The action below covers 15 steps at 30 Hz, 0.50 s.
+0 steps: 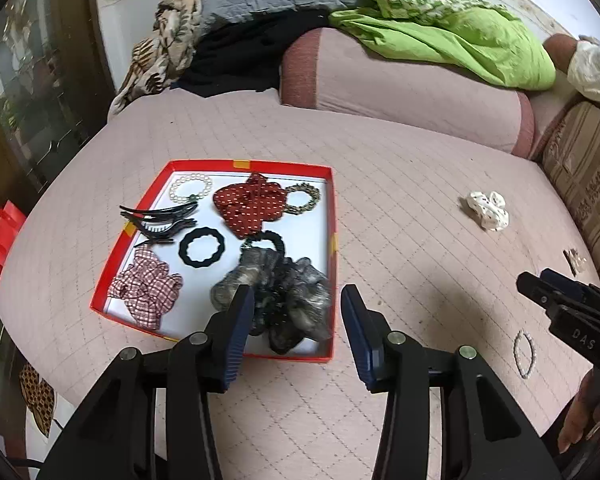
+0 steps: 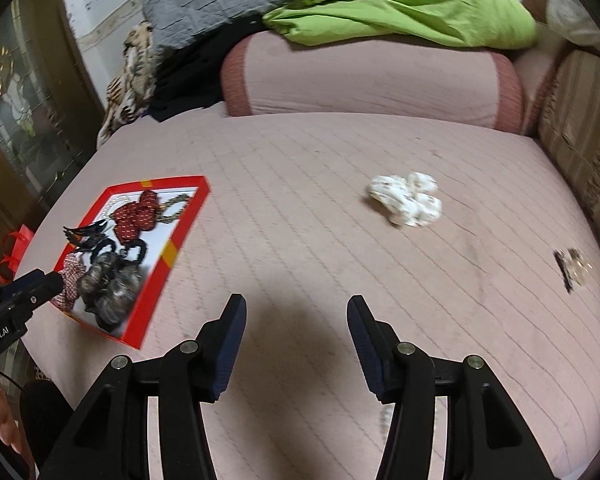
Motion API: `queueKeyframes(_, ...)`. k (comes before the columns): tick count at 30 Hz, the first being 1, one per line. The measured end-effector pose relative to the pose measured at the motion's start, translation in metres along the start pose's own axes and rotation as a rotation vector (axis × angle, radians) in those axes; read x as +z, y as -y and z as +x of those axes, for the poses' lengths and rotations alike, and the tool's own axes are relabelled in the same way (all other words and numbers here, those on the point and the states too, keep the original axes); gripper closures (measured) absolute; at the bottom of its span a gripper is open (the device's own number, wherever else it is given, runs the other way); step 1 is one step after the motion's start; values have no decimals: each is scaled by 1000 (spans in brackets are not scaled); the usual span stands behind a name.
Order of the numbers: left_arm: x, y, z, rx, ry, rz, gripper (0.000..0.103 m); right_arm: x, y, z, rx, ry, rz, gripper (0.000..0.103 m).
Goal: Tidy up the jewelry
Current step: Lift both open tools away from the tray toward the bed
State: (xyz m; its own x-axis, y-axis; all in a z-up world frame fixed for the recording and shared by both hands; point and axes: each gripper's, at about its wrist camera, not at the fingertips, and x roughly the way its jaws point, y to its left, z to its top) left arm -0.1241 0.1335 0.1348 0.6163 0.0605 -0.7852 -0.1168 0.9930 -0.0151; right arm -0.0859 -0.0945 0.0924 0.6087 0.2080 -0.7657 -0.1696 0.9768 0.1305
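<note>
On the pink quilted bed (image 1: 400,208) lies a shallow red tray (image 1: 332,240) with a white floor, holding the gathered pieces: a pearl bracelet (image 1: 191,188), a red dotted scrunchie (image 1: 248,204), a gold ring-shaped band (image 1: 306,198) partly covered by that scrunchie, black hair clips (image 1: 160,220), a black scalloped hair tie (image 1: 202,247), a checked red scrunchie (image 1: 148,292) and a grey-black gauzy scrunchie (image 1: 288,300). The left gripper (image 1: 298,300) hangs over the tray's near corner with its jaws apart and nothing between them; its left finger hides part of the gauzy scrunchie and a stretch of the tray's near rim.

Well apart from the tray, a white patterned scrunchie (image 2: 408,200) lies loose on the bed, and near the right edge sits a small clip (image 2: 572,268), too smeared in the right view to say more than perhaps gold with a dark bar. A beaded oval loop (image 1: 524,354) lies near the bottom right of the left view, close below the right gripper (image 2: 296,312), which stands open and empty over bare quilt. The right view is blurred throughout, so the tray's contents run together there. A hand shows only as cut-off slivers at the frame edges.
</note>
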Motion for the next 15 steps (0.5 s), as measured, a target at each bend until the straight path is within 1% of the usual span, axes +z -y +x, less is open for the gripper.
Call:
queueKeyframes(8, -2, 24, 3, -11, -11, 61, 58, -18, 39, -11, -43, -7, 55, 44)
queueKeyframes(15, -4, 47, 8, -18, -29, 114, 57, -32, 66, -12, -57, -22, 102, 44)
